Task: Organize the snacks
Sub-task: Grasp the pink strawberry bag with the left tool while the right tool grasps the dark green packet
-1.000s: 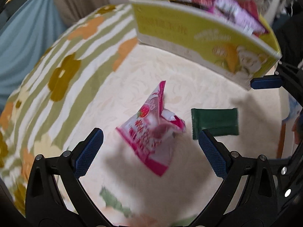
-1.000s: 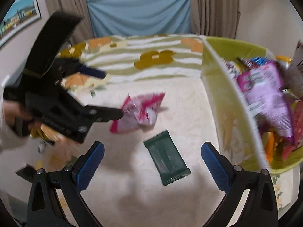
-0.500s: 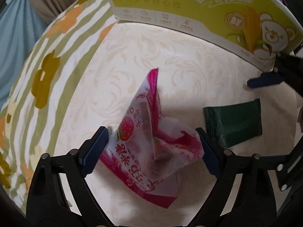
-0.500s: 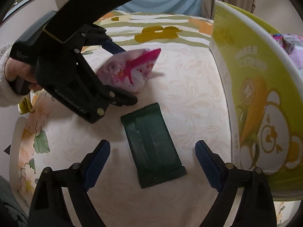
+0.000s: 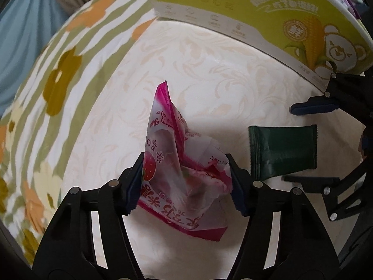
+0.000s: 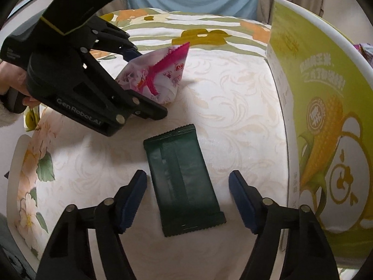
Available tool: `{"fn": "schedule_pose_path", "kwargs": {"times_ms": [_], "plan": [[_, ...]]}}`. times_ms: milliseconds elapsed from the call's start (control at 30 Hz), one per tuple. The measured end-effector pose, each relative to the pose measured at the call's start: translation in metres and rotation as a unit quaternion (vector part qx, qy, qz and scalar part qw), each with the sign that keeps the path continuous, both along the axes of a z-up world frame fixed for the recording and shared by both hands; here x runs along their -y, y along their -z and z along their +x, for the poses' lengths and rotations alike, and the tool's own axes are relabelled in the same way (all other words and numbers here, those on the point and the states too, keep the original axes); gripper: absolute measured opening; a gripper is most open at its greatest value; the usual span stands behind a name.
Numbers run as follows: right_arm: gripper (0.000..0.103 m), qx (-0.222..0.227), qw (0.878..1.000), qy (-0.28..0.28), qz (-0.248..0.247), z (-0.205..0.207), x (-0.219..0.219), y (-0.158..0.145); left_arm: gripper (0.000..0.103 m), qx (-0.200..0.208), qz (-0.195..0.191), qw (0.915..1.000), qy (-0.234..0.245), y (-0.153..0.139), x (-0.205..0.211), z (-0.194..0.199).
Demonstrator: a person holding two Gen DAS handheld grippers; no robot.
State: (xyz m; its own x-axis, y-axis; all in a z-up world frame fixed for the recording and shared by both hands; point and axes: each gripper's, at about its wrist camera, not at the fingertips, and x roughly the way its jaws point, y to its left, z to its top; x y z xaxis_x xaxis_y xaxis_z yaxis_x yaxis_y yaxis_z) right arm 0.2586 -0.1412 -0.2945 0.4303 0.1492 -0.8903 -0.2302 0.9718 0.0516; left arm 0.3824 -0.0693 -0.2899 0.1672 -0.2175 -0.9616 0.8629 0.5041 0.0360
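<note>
While "GenRobot.AI" marks the left gripper (image 6: pixel 149 86), it squeezes the pink packet (image 5: pixel 184 177).

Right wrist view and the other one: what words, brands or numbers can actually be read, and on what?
"Gen Robot.AI": on the left gripper, right wrist view.
"鲜": round badge on the box; its large headline is too blurred to read.
"30" and part of a date starting "20": on the pink bag; its Chinese print appears upside down, not readable.
Green packet: no readable text.
</note>
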Motion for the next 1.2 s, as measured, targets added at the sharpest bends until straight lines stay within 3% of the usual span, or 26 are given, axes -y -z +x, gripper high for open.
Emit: {"fn": "schedule_pose_path", "kwargs": {"times_ms": [233, 633, 700, 800, 1200], "plan": [[0.063, 0.009, 1.000, -0.016, -0.014, 0.002, -0.005, 0.002, 0.059, -0.022, -0.008, 0.9962, -0.084, -0.002, -0.031, -0.001], [0.060, 0.018, 0.999, -0.027, -0.019, -0.004, -0.007, 0.001, 0.059, -0.046, -0.017, 0.9752, -0.216, 0.000, -0.069, -0.014], [0.056, 0.021, 0.999, -0.030, -0.018, -0.004, -0.008, 0.001, 0.058, -0.042, -0.021, 0.9726, -0.228, 0.001, -0.072, -0.016], [0.042, 0.027, 0.999, -0.036, -0.020, -0.006, -0.014, -0.001, 0.055, -0.041, -0.027, 0.9707, -0.235, -0.001, -0.074, -0.017], [0.041, 0.047, 0.999, -0.003, -0.011, -0.006, -0.018, -0.023, 0.049, -0.054, -0.069, 0.9570, -0.277, -0.027, -0.109, -0.024]]}}
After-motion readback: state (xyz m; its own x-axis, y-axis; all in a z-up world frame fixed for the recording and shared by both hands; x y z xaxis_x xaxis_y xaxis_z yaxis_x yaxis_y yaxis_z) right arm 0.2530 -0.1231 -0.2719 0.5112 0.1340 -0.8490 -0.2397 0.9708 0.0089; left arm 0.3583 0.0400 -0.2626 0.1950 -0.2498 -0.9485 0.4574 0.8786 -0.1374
